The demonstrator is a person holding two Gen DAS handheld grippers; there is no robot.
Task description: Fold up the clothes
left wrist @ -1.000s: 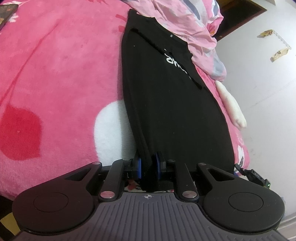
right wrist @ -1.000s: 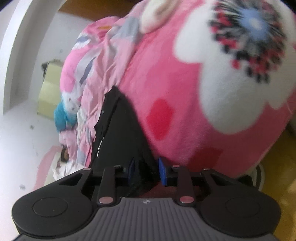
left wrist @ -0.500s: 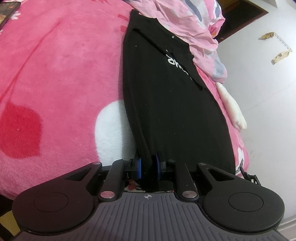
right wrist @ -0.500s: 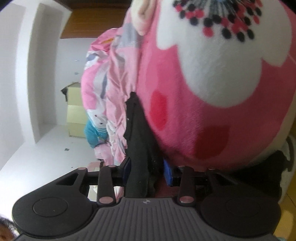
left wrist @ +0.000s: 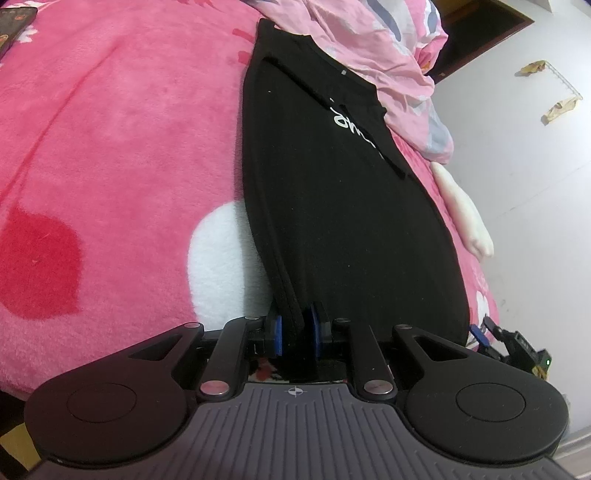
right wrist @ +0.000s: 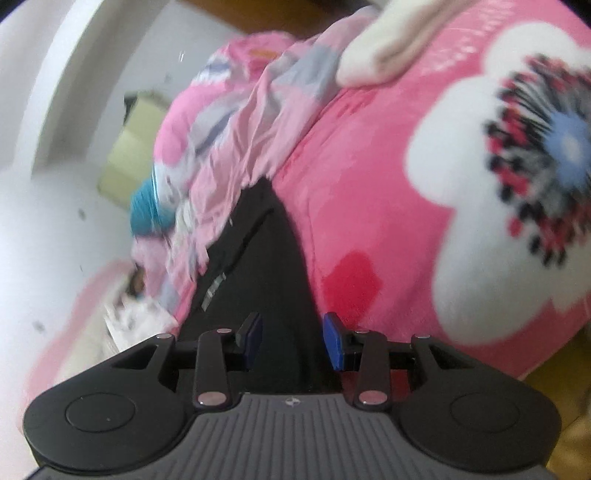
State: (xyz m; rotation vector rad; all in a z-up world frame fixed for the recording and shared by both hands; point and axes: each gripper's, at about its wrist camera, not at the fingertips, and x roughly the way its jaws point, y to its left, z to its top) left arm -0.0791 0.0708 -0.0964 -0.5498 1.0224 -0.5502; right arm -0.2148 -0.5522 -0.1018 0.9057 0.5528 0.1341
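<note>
A black shirt (left wrist: 332, 203) with white lettering lies folded into a long strip on the pink flowered blanket (left wrist: 110, 147). My left gripper (left wrist: 295, 334) is shut on the near left corner of its hem, several layers pinched between the blue pads. My right gripper (right wrist: 291, 332) stands at the near right corner, and part of it shows at the shirt's edge in the left wrist view (left wrist: 487, 332). Its pads (right wrist: 332, 339) stand apart with the black shirt (right wrist: 266, 258) running between them and a sliver of room at the right pad. The right wrist view is blurred.
A crumpled pink sheet (left wrist: 369, 48) is heaped past the shirt's collar end. A white plush limb (left wrist: 465, 221) lies at the bed's right edge by the wall (left wrist: 535, 184). A phone (left wrist: 14, 18) sits far left. A yellowish box (right wrist: 125, 166) stands beyond the bed.
The right gripper's pads stand wider than a second ago, and its view dipped low, then swung back up with a roll. The left gripper and the shirt's left corner have not moved.
</note>
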